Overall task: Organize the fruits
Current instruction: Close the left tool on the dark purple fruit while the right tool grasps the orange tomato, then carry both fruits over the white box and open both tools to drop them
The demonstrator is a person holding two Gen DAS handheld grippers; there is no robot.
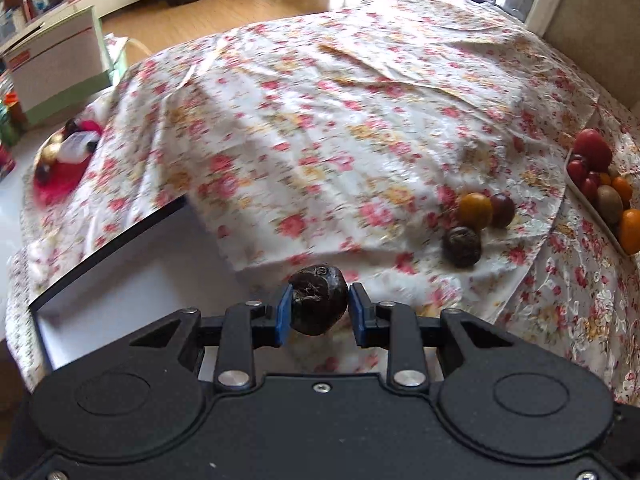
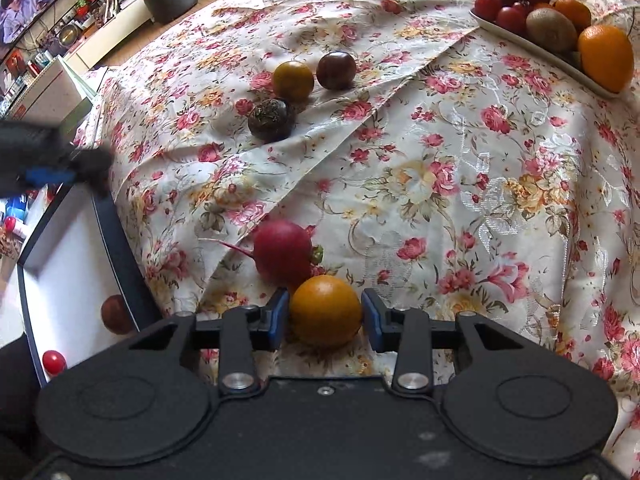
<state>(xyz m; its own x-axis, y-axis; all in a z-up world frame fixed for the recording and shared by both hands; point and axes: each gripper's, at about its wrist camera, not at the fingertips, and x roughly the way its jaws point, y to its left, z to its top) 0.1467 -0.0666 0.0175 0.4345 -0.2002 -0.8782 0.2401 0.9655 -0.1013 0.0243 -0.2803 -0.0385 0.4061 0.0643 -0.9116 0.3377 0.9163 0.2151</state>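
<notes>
My left gripper [image 1: 319, 312] is shut on a dark wrinkled fruit [image 1: 318, 304] and holds it above the near edge of a white box with a dark rim [image 1: 108, 248]. It also shows in the right wrist view [image 2: 52, 172], blurred, over that box [image 2: 120, 240]. My right gripper [image 2: 325, 314] is shut on an orange round fruit [image 2: 325, 310] low over the floral cloth. A red radish [image 2: 283, 250] lies just beyond it. The box holds a brown fruit [image 2: 114, 314] and a small red one [image 2: 54, 362].
An orange tomato [image 2: 293, 80], a dark tomato [image 2: 336, 70] and a dark wrinkled fruit [image 2: 270, 119] lie on the cloth [image 2: 460, 160]. A white tray [image 2: 532, 46] of fruit stands at the far right. A red item [image 1: 60, 184] lies far left.
</notes>
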